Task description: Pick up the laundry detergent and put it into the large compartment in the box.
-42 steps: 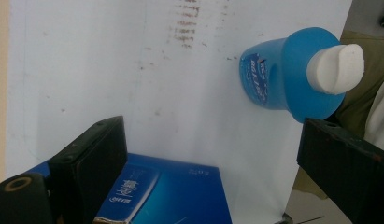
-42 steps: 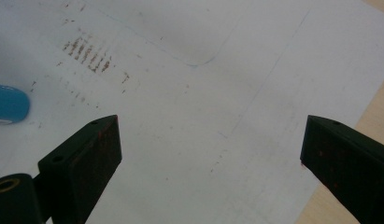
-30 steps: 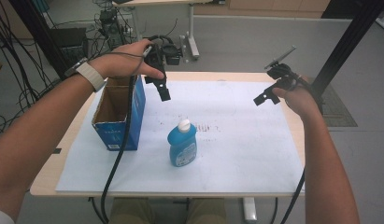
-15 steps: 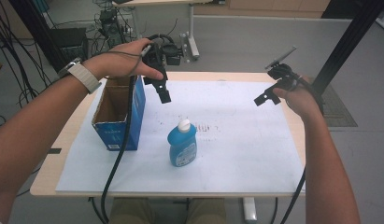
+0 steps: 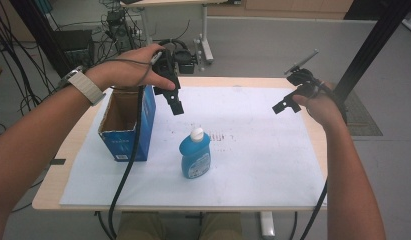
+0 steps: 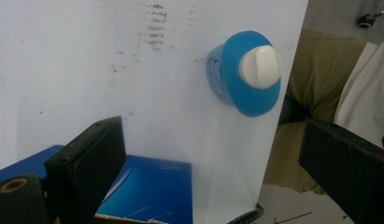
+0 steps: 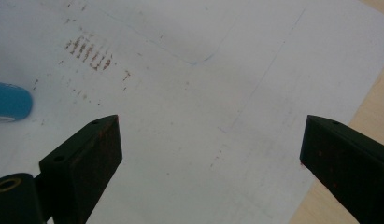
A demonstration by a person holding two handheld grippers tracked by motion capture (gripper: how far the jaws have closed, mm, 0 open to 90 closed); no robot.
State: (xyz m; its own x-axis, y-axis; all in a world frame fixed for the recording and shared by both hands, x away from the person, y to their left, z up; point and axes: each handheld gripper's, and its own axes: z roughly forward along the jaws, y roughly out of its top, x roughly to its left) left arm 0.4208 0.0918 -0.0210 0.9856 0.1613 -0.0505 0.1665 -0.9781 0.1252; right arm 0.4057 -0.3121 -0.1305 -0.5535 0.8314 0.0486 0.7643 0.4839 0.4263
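Left gripper (image 5: 176, 101) spread wide above blue bottle (image 5: 195, 156), well apart; bottle upright, white cap (image 6: 260, 66) up. Right gripper (image 5: 287, 103) spread too.

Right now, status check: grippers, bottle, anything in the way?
Left gripper open, above the sheet near the blue box. Right gripper open, empty. Blue bottle upright, white cap on, untouched. Nothing between it and either gripper.

left gripper (image 5: 175, 102): raised, jaws wide apart, angled down | right gripper (image 5: 288, 104): raised, jaws wide apart
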